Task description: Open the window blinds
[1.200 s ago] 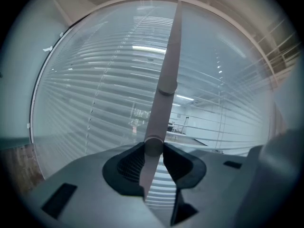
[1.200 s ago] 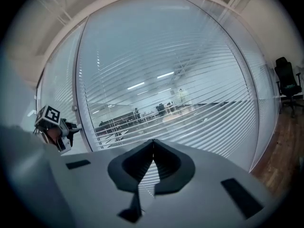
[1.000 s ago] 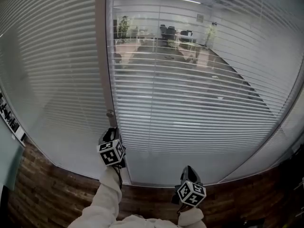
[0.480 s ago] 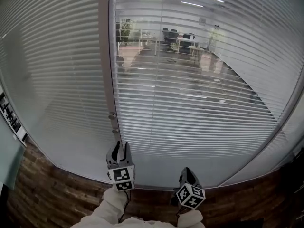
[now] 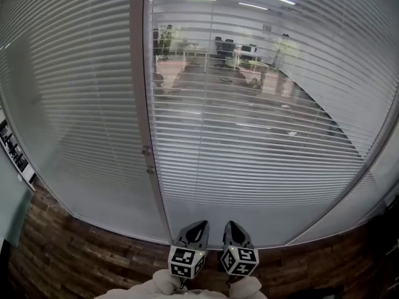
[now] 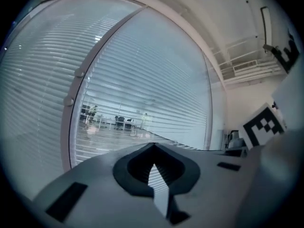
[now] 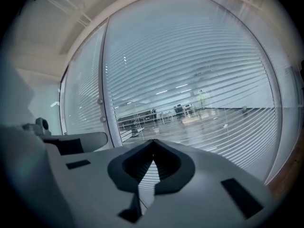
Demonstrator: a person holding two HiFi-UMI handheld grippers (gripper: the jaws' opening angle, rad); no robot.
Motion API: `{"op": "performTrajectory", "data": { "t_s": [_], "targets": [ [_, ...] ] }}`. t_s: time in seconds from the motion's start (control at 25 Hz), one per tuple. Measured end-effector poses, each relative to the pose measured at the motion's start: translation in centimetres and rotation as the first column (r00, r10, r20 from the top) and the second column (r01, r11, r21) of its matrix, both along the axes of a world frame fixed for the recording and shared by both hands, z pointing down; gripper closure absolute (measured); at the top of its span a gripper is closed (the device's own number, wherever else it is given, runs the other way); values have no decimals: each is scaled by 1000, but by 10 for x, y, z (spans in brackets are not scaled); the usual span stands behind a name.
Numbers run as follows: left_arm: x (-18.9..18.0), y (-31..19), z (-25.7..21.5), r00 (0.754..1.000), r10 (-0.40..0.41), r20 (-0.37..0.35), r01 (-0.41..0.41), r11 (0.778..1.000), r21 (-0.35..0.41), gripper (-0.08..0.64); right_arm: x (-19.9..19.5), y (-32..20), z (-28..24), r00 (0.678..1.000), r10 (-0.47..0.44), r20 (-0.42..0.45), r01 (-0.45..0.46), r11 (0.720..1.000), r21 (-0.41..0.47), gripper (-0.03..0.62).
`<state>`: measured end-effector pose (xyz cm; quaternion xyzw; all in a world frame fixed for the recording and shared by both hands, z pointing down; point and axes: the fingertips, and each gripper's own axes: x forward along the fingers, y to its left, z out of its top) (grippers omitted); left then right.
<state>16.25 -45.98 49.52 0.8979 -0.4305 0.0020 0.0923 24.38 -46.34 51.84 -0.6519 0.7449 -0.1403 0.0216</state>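
The window blinds sit behind glass. The right panel has its slats tilted so the office beyond shows through, while the left panel looks more closed. On the post between them are two small knobs. My left gripper is low at the bottom centre, away from the knobs. Its jaws have just been closing and are shut with nothing between them. My right gripper is close beside it, also shut and empty.
A dark wood-look strip runs below the glass. A framed picture hangs at the far left. Desks, chairs and plants stand in the room behind the blinds. The right gripper's marker cube shows in the left gripper view.
My left gripper has pulled back from the knobs on the post, swung right and down to beside the right gripper, and its jaws have shut. The right gripper shifted slightly left.
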Motion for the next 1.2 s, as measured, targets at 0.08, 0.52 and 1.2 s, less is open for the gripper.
{"op": "performTrajectory", "data": {
  "t_s": [0.08, 0.52, 1.2],
  "targets": [
    [-2, -5, -4, 1000, -5, -6, 5, 1000, -5, 558, 2, 0, -4, 1000, -1, -5, 1, 1000, 9, 580],
    [-8, -10, -4, 999, -37, -20, 36, 999, -25, 558, 6, 4, -3, 1000, -6, -15, 7, 1000, 10, 580],
    [-16, -12, 17, 999, -34, 29, 37, 995, -96, 558, 5, -2, -6, 1000, 3, -13, -3, 1000, 22, 580]
  ]
}}
